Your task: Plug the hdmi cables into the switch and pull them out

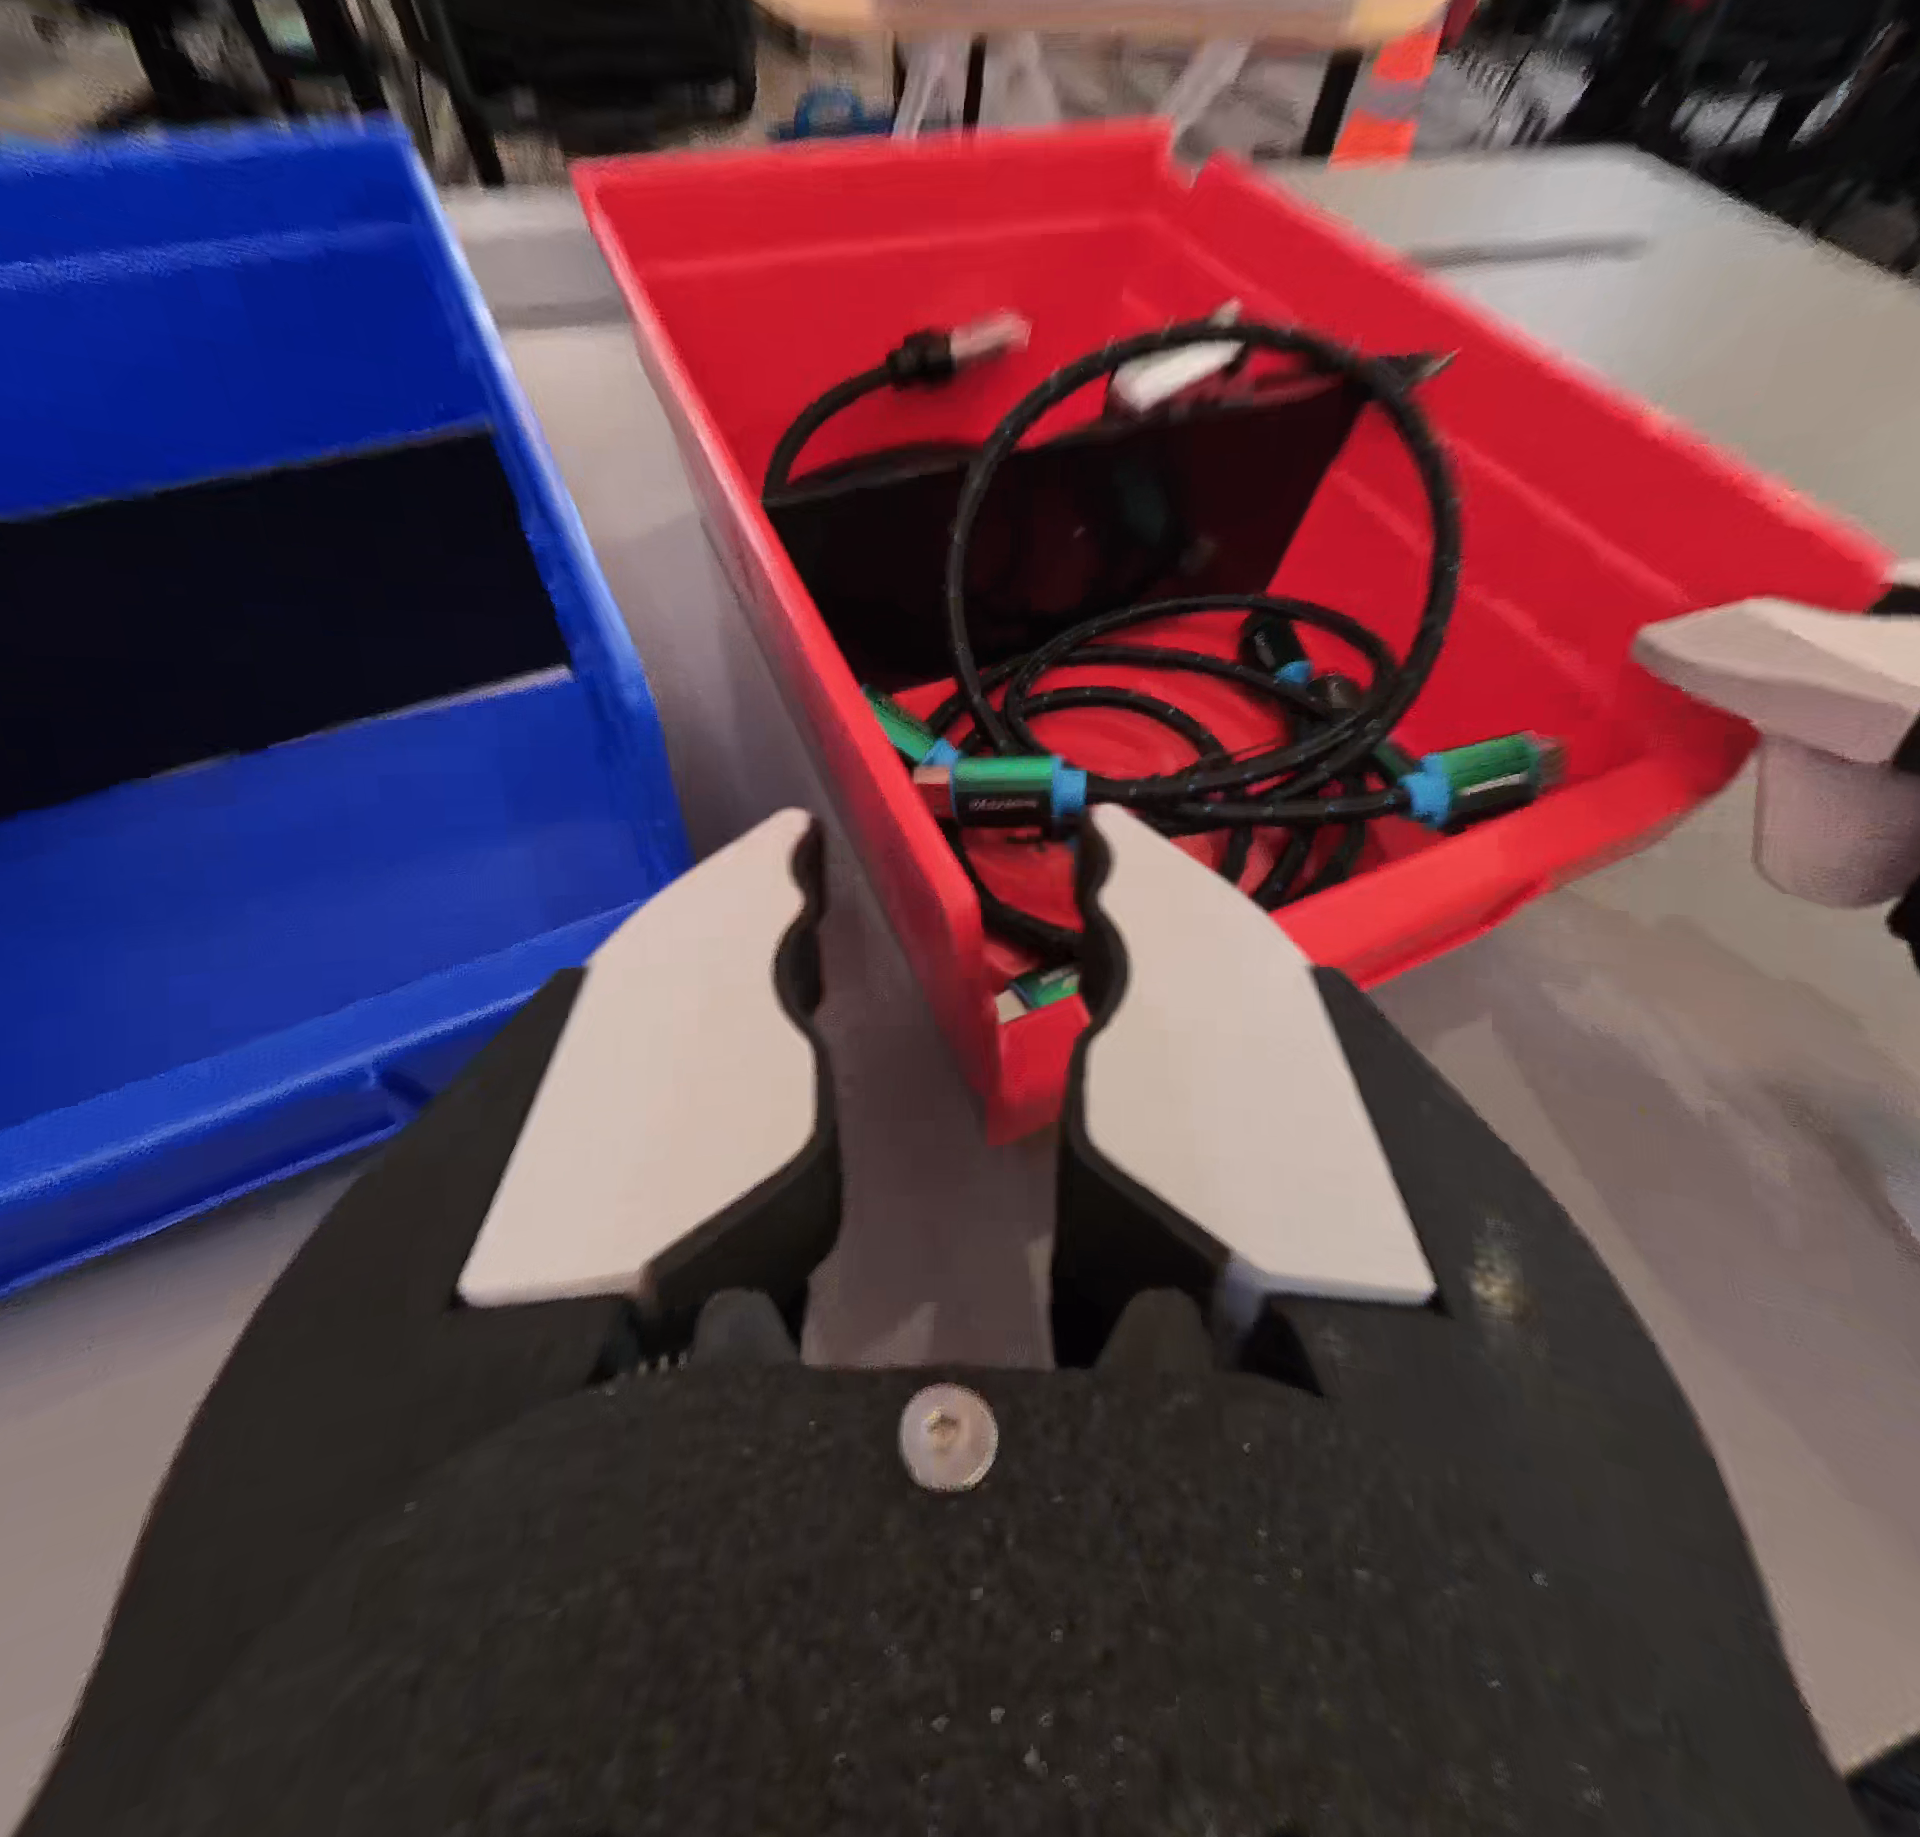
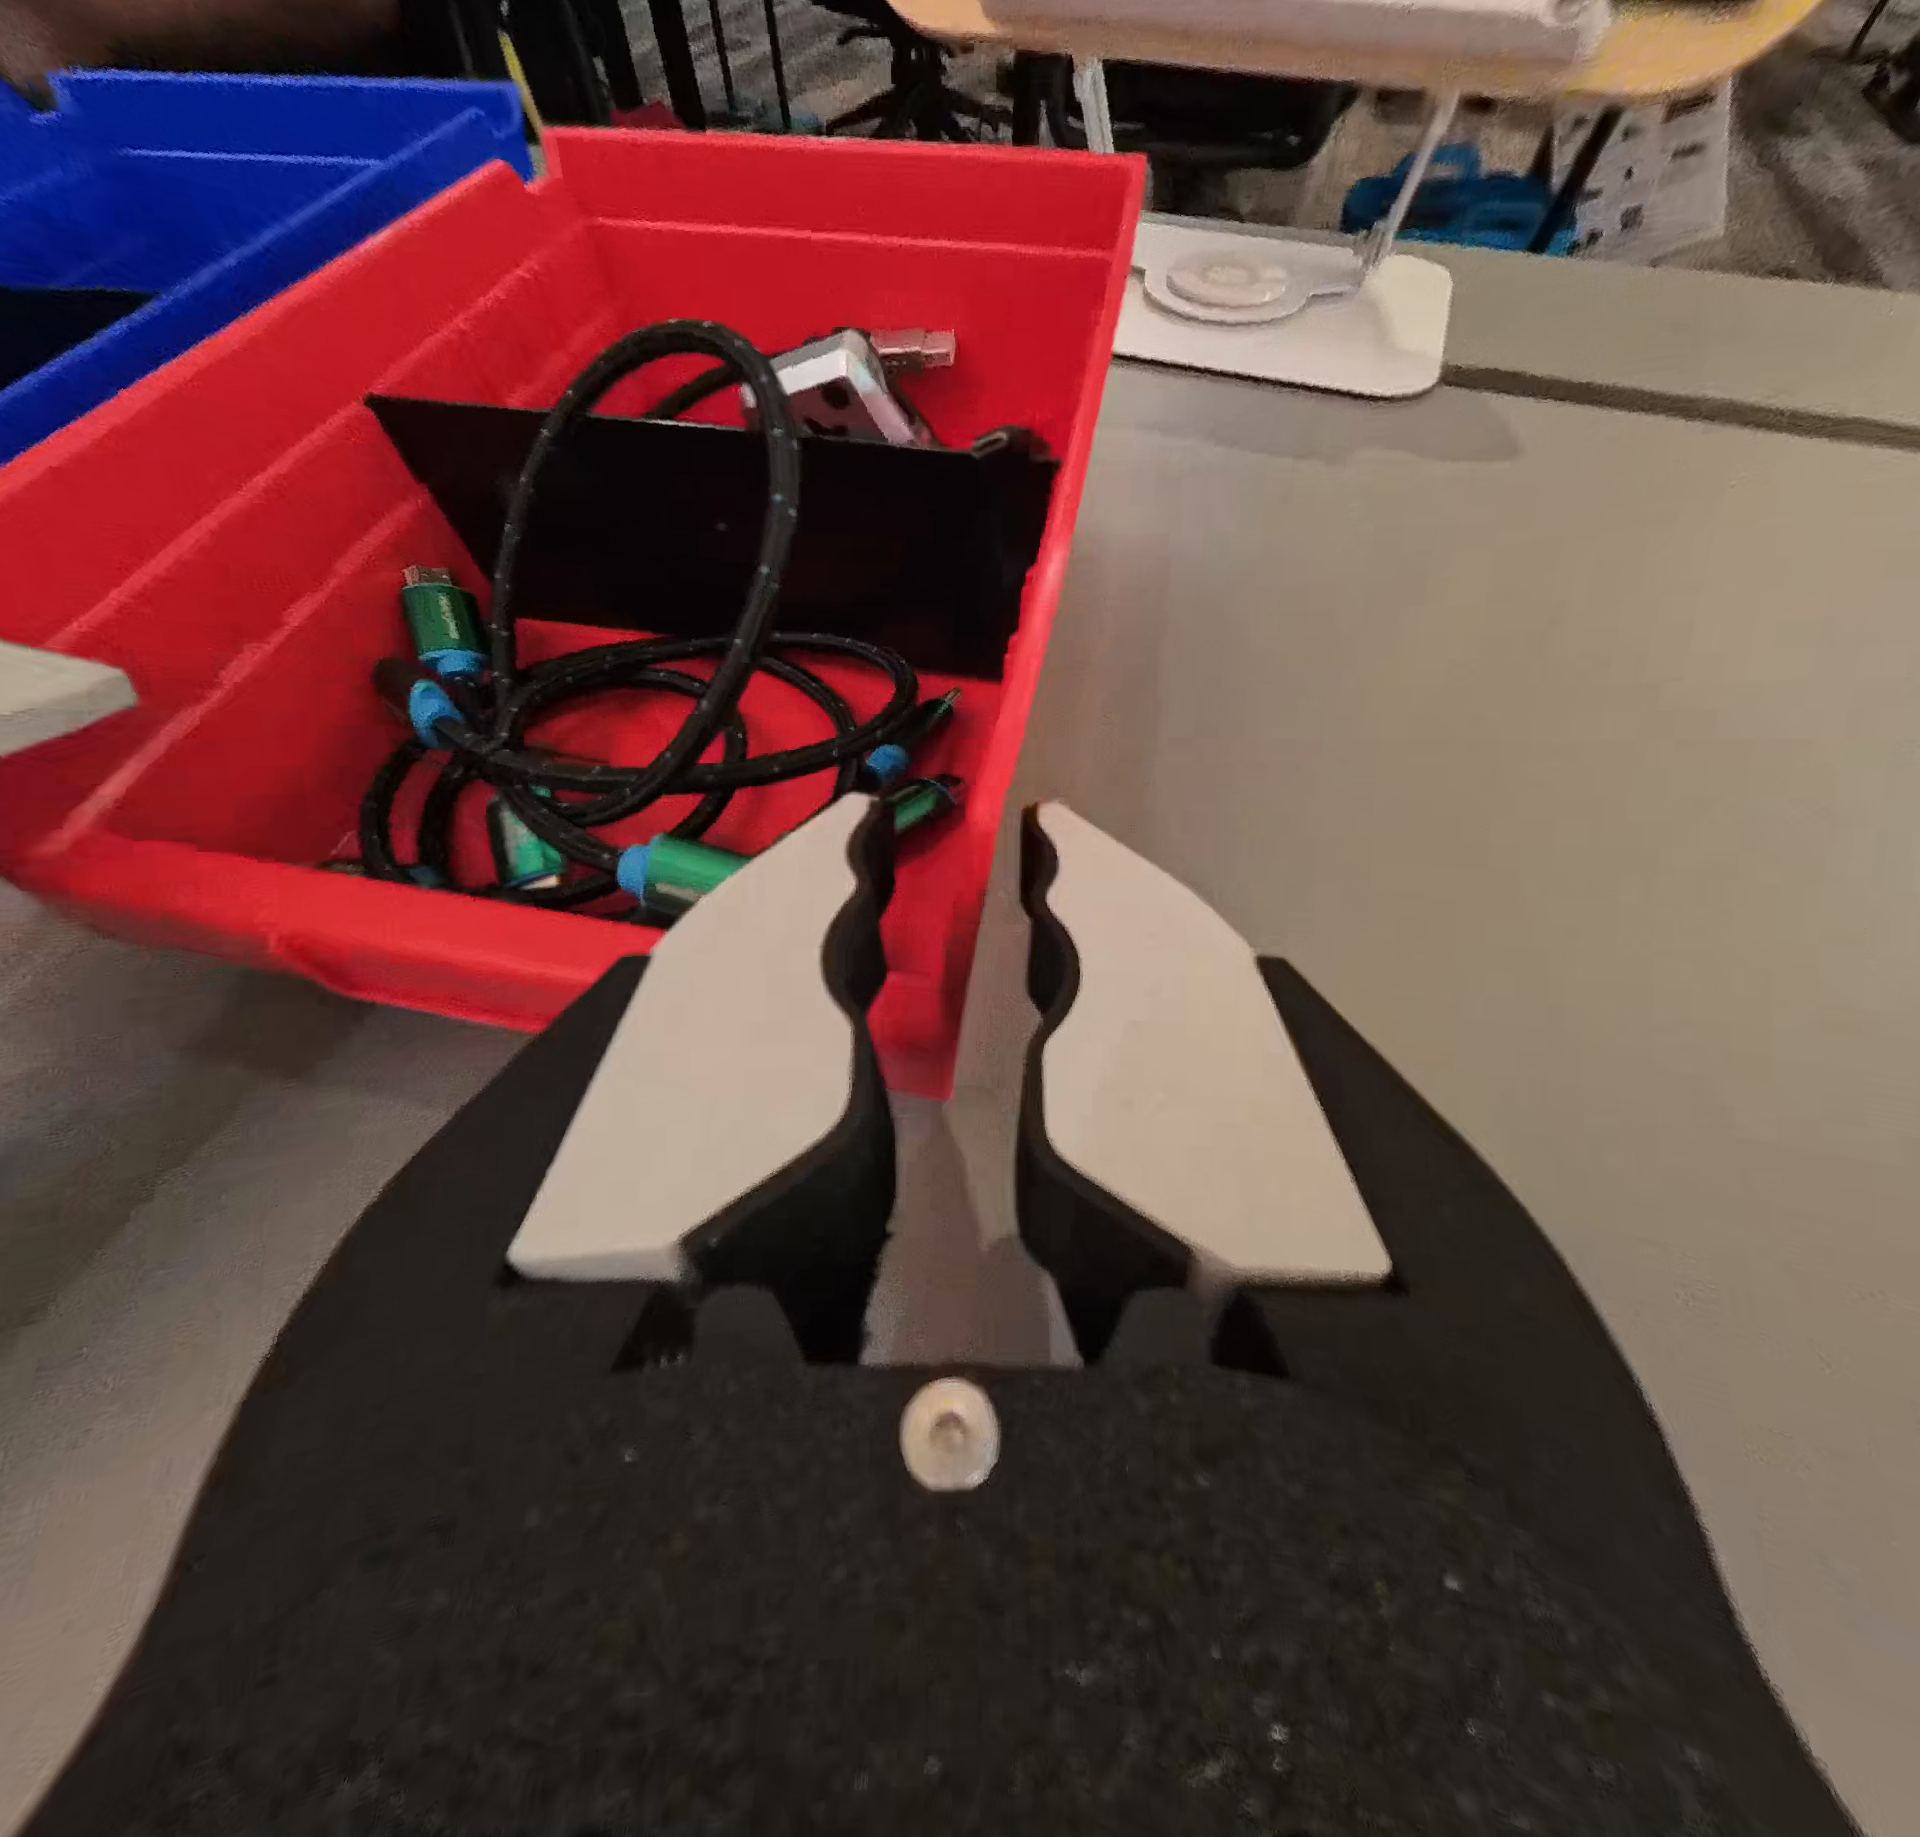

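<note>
A red bin on the grey table holds several black braided HDMI cables with green plugs in its near compartment. A silver switch lies behind a black divider, and one cable loops over the divider towards it. My left gripper is open and empty above the bin's near left corner. My right gripper is open and empty above the bin's near right corner. One finger of the right gripper shows at the bin's right side.
A blue bin with a dark divider stands just left of the red one. A white stand base with a wooden bar above it sits behind the red bin. Bare grey table lies to the right.
</note>
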Motion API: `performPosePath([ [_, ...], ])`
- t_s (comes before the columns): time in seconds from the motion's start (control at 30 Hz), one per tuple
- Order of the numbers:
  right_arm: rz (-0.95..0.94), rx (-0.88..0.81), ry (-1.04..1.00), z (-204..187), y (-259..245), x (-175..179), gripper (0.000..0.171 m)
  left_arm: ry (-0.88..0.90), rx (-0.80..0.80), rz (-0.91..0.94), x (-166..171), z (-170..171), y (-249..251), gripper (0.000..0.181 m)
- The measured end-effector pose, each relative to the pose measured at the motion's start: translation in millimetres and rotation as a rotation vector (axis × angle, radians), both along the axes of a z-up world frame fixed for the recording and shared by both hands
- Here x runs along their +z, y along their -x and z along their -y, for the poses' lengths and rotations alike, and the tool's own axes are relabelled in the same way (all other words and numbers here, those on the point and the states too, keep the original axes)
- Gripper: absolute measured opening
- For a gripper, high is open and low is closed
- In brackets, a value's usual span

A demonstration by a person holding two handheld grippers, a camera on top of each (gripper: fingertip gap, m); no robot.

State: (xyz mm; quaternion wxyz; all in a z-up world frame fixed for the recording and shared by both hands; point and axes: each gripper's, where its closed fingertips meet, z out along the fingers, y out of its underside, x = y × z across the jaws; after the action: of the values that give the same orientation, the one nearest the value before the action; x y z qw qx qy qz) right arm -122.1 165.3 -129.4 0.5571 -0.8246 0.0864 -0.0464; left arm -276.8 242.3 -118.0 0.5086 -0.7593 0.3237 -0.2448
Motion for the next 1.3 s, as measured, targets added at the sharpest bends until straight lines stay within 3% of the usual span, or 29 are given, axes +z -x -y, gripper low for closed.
performPosePath([
  [0.07, 0.052, 0.070, -0.059, 21, 6, 14, 0.032, -0.123, 0.012, 0.045, 23, 13, 16, 0.059],
  [0.13, 0.069, 0.156, -0.119, 43, 19, 25, 0.032, -0.206, 0.078, 0.072, 41, 23, 45, 0.057],
  [0.27, 0.106, 0.326, -0.154, 75, 61, 20, 0.030, -0.225, 0.264, 0.142, 55, 15, 124, 0.065],
  [0.5, 0.217, 0.491, -0.170, 87, 125, 22, 0.025, -0.009, 0.519, 0.045, -7, -63, 228, 0.064],
  [0.67, 0.184, 0.510, -0.133, 87, 130, 7, 0.021, 0.039, 0.543, 0.009, -23, -111, 229, 0.042],
  [0.87, 0.157, 0.505, -0.091, 88, 129, -3, 0.019, 0.082, 0.566, -0.050, -23, -150, 218, 0.036],
  [0.93, 0.173, 0.508, -0.089, 90, 133, -5, 0.019, 0.090, 0.520, -0.019, -22, -152, 210, 0.006],
  [1.13, 0.150, 0.529, -0.044, 84, 158, -10, 0.021, 0.135, 0.463, -0.021, -23, -147, 197, 0.002],
  [1.3, 0.140, 0.544, 0.011, 40, 185, 2, 0.034, 0.141, 0.479, -0.045, -24, -127, 200, 0.002],
])
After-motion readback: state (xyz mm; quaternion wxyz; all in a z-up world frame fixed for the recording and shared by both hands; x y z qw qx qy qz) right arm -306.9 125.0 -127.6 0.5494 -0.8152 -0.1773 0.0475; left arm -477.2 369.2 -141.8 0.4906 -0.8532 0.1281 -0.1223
